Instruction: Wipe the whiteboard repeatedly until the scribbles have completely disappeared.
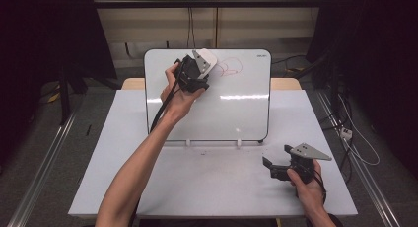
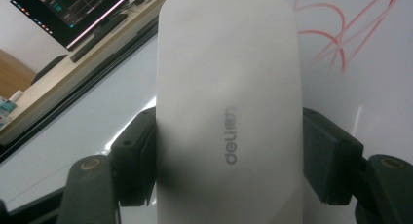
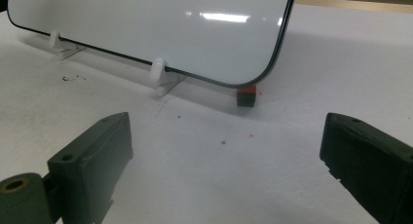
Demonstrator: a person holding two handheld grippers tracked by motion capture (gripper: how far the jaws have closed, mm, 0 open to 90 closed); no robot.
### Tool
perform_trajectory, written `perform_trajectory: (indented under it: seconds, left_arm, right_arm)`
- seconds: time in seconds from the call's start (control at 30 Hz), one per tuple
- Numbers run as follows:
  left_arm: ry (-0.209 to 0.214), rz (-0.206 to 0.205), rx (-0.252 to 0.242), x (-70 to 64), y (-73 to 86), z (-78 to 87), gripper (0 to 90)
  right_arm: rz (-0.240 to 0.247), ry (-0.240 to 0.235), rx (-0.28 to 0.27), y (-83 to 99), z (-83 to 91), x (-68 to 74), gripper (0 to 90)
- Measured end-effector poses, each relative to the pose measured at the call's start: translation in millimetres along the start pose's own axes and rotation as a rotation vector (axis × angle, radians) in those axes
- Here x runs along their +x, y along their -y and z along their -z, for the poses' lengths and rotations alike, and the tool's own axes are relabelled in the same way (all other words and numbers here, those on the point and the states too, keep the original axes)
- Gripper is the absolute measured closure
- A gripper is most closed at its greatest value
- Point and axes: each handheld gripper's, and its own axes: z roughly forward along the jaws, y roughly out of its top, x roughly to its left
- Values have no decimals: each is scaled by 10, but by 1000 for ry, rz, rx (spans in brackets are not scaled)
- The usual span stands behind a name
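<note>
We see a white eraser (image 2: 229, 112), marked "deli", pinched between the jaws of the left tongs (image 2: 229, 156), one black pad pressed on each of its long sides. In the high view the left tongs (image 1: 197, 71) are raised against the upper part of the whiteboard (image 1: 236, 113), and the eraser (image 1: 211, 59) lies near the board's top edge, just left of a red scribble (image 1: 230, 66). The left gripper view shows the same red scribble (image 2: 350, 34) to the right of the eraser on the board surface; we cannot tell whether the eraser touches the board. The whiteboard stands tilted back near the far edge of the table (image 1: 98, 187), resting on two small white feet (image 3: 158, 70) along its lower edge. Just under the board's lower right corner a small dark block with a red top (image 3: 247, 96) sits on the table. The right tongs (image 1: 276, 168) are low over the table near its right front corner, held by the right hand (image 1: 308, 185), well apart from the board. In the right gripper view the right tongs (image 3: 224, 156) are spread wide with nothing between the jaws, pointing toward the board's lower right corner. A few dark specks lie on the table in front of the feet.
</note>
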Motion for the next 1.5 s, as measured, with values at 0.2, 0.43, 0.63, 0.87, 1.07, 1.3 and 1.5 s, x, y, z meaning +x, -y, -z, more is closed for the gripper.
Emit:
perform_trajectory:
  seconds: [0.2, 0.43, 0.63, 0.87, 1.07, 1.3, 1.5]
  left_arm:
    - [-9, 7, 4, -20, -10, -7, 311]
    - [-14, 13, -4, -65, -26, -27, 311]
    - [-13, 14, -14, -86, -32, -50, 311]
    - [-9, 5, -20, -133, -62, -57, 311]
    - [-5, -2, -23, -194, -107, -80, 311]
    - [5, -24, -34, -352, -184, -128, 311]
    - [34, -85, -21, -543, -215, -149, 311]
  right_arm:
    - [0, 0, 1, -3, -6, 3, 54]
    - [1, -1, -1, -3, -2, 2, 54]
    - [0, -3, 0, -3, -6, 1, 54]
    - [0, -4, 0, -3, -6, 1, 54]
    - [1, -3, 0, -3, -8, -1, 54]
    - [0, -6, -2, -3, -6, -1, 54]
    - [-3, -9, -4, -2, -1, 1, 54]
